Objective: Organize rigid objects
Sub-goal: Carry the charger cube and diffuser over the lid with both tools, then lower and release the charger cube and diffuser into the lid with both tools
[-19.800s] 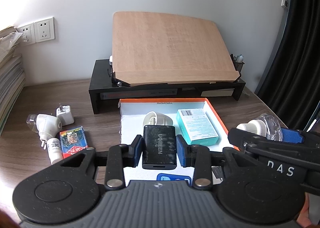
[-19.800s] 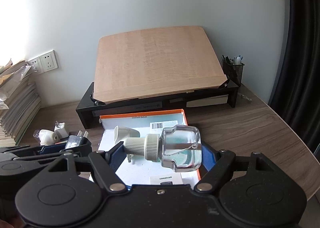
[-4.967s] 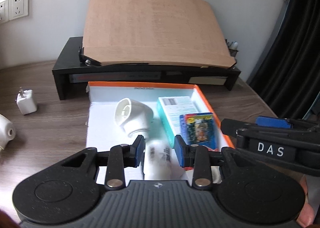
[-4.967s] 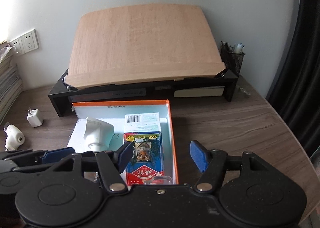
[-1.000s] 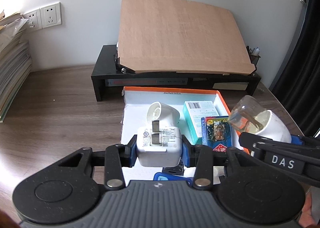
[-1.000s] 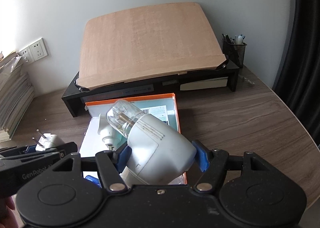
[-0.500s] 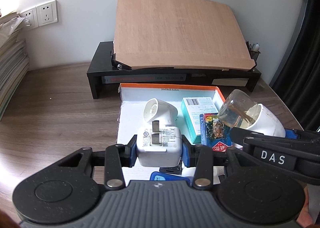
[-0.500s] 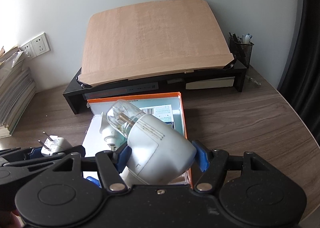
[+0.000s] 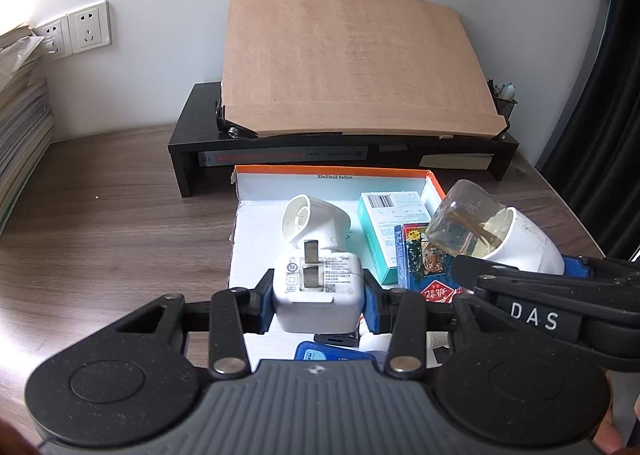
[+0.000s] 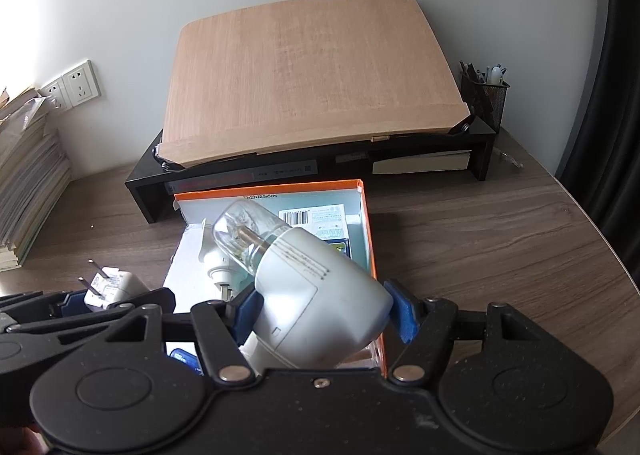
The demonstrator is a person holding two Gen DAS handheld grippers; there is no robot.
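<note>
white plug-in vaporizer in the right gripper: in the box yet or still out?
Out. The white vaporizer is clamped between the right gripper's pads, tilted, above the orange-rimmed box, not resting in it.

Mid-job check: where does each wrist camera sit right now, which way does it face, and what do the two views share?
Left wrist: on the left gripper, looking down-forward at the orange-rimmed box; its pads clamp the white charger; right gripper at the right edge.
Right wrist: on the right gripper, same heading, clamping the white plug-in vaporizer; left gripper lower left.
Shared: box, charger, vaporizer, wooden board, wall sockets.
</note>
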